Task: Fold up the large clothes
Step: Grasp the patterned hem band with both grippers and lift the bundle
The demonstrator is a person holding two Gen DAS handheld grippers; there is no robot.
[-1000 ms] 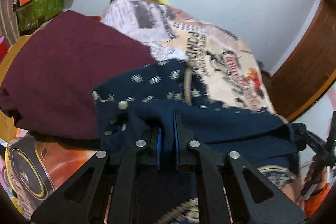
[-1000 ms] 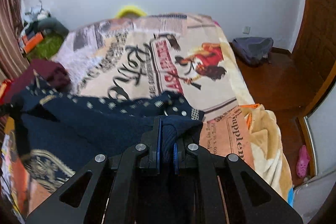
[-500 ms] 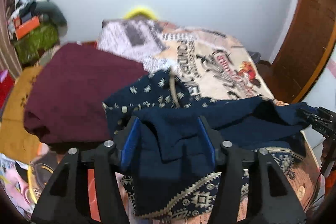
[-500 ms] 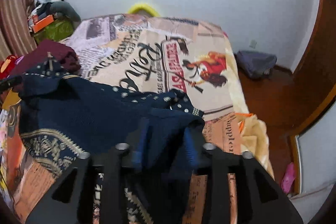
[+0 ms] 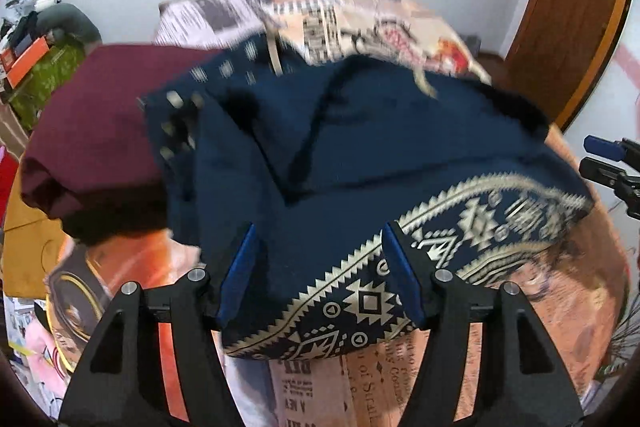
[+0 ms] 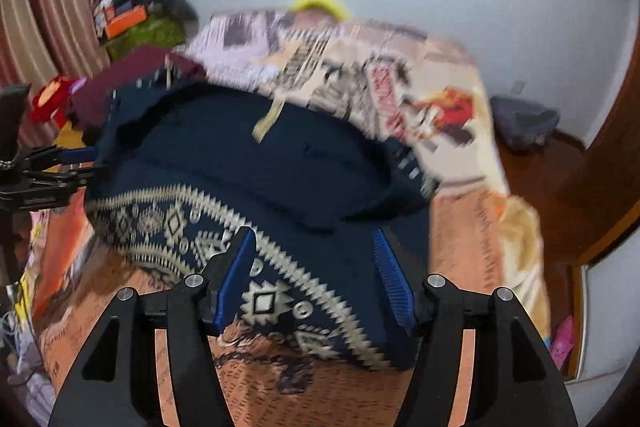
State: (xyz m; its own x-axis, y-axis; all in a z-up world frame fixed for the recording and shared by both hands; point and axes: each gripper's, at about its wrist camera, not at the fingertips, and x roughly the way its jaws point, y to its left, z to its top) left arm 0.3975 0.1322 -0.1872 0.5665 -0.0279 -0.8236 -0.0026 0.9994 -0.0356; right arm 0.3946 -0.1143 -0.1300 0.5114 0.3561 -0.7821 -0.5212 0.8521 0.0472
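Note:
A navy garment (image 5: pixel 380 155) with a cream geometric border lies folded over on the printed bedspread (image 5: pixel 560 307). My left gripper (image 5: pixel 320 267) is open, its blue pads (image 5: pixel 240 267) wide apart over the garment's near left edge. My right gripper (image 6: pixel 314 275) is open too, over the near right part of the garment (image 6: pixel 280 167). Neither holds cloth. The right gripper shows at the right edge of the left wrist view (image 5: pixel 612 167). The left gripper shows at the left edge of the right wrist view (image 6: pixel 48 171).
A maroon garment (image 5: pixel 108 115) lies on the bed left of the navy one, over a mustard cloth (image 5: pixel 24 227). Clutter and a green box (image 5: pixel 44 75) stand at the far left. A wooden door (image 5: pixel 568 7) and floor are on the right.
Both grippers opened and let go of the navy garment, which dropped folded onto the bed. Both have pulled back a little toward the near edge.

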